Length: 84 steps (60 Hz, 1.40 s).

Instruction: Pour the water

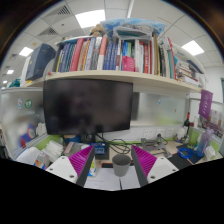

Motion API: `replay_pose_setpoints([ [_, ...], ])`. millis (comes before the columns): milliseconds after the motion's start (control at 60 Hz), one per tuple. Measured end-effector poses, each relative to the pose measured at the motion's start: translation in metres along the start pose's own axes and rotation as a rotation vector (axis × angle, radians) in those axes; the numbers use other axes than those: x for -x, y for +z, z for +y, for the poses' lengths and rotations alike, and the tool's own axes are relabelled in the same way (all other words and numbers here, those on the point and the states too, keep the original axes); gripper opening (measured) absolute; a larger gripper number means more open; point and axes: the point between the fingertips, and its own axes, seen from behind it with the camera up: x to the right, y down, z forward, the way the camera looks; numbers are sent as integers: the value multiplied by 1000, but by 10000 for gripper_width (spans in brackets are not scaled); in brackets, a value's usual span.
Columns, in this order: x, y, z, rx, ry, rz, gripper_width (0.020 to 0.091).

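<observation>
Shelf [100, 78] of books at twelve o'clock, one monitor [87, 107] beneath. Gripper [113, 161] spread wide, two pink pads [81, 160] at six o'clock; one cup [121, 165] stands on the desk [103, 180] between them, untouched.

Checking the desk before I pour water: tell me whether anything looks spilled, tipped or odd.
Nothing stands out. The small grey cup stands upright on the white desk, between and just ahead of the open gripper, below the dark monitor. No spill shows.
</observation>
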Motion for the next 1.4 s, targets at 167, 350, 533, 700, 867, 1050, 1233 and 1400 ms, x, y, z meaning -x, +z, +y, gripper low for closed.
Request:
replay_pose_setpoints([
  [167,66,48,44,-18,-41,-31,743],
  [350,103,106,90,-9,-34,-66,742],
  [533,108,144,121,3,-44,-56,744],
  [700,102,163,129,-18,-26,-43,715],
  [867,108,169,137,-20,-41,-68,592],
  [1050,108,172,146,-1,-15,-59,513],
  [1233,108,173,149,43,-6,-58,423],
  [1400,113,172,133,94,82,-104,396],
])
